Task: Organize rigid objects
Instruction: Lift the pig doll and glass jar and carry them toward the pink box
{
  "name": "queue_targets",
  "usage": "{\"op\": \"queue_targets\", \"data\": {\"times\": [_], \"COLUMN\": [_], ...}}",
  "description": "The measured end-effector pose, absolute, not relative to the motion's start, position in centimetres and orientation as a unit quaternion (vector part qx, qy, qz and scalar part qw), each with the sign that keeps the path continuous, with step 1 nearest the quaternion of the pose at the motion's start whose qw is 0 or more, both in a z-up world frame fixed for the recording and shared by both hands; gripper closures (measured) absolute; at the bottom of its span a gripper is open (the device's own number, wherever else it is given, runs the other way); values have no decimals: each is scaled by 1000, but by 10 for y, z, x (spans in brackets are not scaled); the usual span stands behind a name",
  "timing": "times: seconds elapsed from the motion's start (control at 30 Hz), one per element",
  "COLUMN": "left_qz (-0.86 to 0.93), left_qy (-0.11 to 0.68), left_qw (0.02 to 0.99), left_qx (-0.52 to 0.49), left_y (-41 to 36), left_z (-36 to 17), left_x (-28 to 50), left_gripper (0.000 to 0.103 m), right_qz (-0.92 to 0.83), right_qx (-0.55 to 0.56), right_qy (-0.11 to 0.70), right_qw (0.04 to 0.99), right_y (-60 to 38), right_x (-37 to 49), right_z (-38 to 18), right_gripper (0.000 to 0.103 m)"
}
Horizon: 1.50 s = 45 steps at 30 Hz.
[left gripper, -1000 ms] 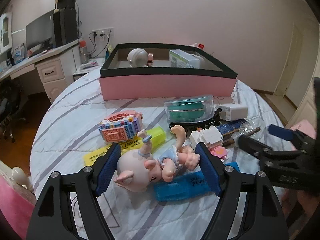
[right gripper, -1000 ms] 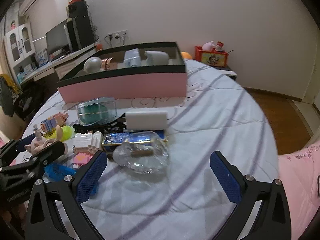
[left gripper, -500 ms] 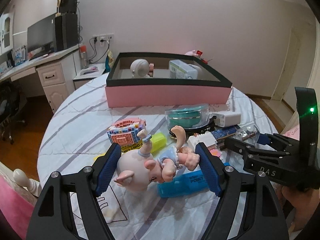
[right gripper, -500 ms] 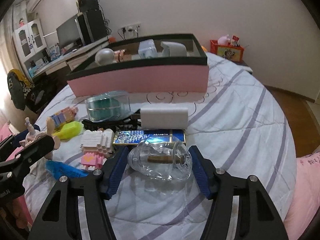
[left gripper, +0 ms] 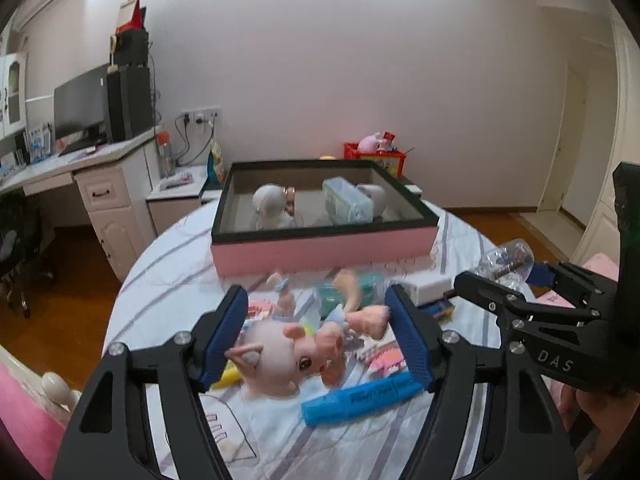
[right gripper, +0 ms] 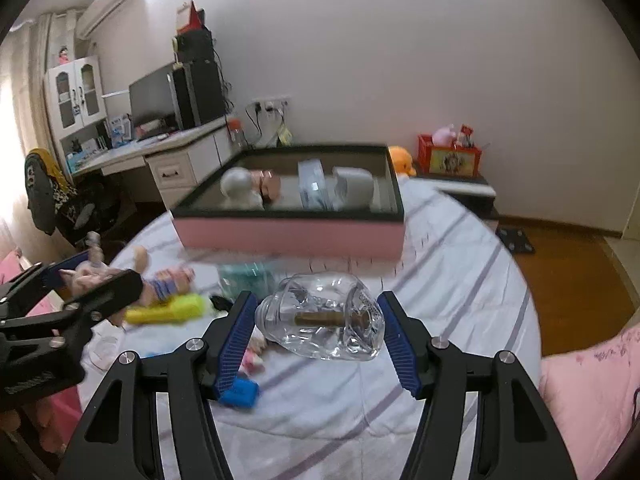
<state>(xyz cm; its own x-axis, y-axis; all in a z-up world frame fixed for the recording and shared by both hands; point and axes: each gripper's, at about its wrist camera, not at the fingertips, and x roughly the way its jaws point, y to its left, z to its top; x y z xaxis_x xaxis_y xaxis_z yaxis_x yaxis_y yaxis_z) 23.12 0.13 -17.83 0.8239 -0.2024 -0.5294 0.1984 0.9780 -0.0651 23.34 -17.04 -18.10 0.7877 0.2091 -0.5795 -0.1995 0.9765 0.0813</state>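
Blur softens the pink box (right gripper: 288,236) and clutter beneath. Left gripper (left gripper: 320,340), its fingers having just closed, clamps the pig doll (left gripper: 288,352); right gripper (right gripper: 316,332) clamps the clear bottle (right gripper: 324,320), both above the striped bed (right gripper: 460,280), whose right side lies open.

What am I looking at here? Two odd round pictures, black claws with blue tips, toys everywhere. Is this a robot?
No robot: a person holds a two-fingered black tool in each hand, each with a wide-angle camera looking along its fingers. One picture comes from the left gripper, closed on a pink pig-eared doll. The other comes from the right gripper, closed on a clear glass bottle. Both are raised above a striped bedsheet strewn with a blue highlighter, a yellow highlighter and other toys. Behind stands a pink, black-rimmed box, likely their destination.
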Motion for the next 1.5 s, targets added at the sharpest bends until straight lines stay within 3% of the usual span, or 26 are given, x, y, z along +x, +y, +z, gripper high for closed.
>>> {"op": "queue_targets", "data": {"times": [0.13, 0.27, 0.33, 0.4, 0.53, 0.6, 0.83, 0.97, 1.1, 1.23, 1.5], "left_qz": [-131, -126, -121, -127, -115, -105, -79, -81, -70, -83, -88], "left_qy": [272, 312, 321, 325, 326, 314, 348, 373, 380, 377, 363], "left_qw": [953, 941, 938, 936, 936, 941, 933, 922, 922, 922, 927], "left_qx": [-19, -30, -51, -57, -69, -71, -42, -63, -34, -34, -27], "left_y": [-1, 4, 12, 16, 28, 35, 43, 39, 30, 34, 35], "left_z": [-165, -193, -208, -223, -235, -231, -250, -262, -266, -264, -248], "left_x": [253, 276, 274, 272, 259, 248, 242, 249, 253, 252, 243], "left_gripper": [44, 44, 40, 29, 26, 2, 2, 4, 33, 48, 49], "right_qz": [113, 121, 121, 129, 131, 134, 140, 141, 137, 135, 140], "right_qx": [2, 5, 11, 23, 29, 30, 31, 28, 28, 27, 23], "right_qy": [293, 312, 318, 331, 344, 345, 339, 343, 347, 346, 337], "right_qw": [949, 943, 940, 935, 929, 928, 930, 928, 927, 928, 931], "right_y": [-168, -165, -166, -167, -170, -170, -168, -166, -168, -169, -166], "right_x": [246, 264, 263, 264, 263, 262, 255, 254, 253, 252, 253], "right_z": [-165, -175, -185, -199, -213, -213, -210, -212, -213, -212, -204], "right_gripper": [39, 39, 39, 39, 39, 39, 39, 39, 39, 39, 39]}}
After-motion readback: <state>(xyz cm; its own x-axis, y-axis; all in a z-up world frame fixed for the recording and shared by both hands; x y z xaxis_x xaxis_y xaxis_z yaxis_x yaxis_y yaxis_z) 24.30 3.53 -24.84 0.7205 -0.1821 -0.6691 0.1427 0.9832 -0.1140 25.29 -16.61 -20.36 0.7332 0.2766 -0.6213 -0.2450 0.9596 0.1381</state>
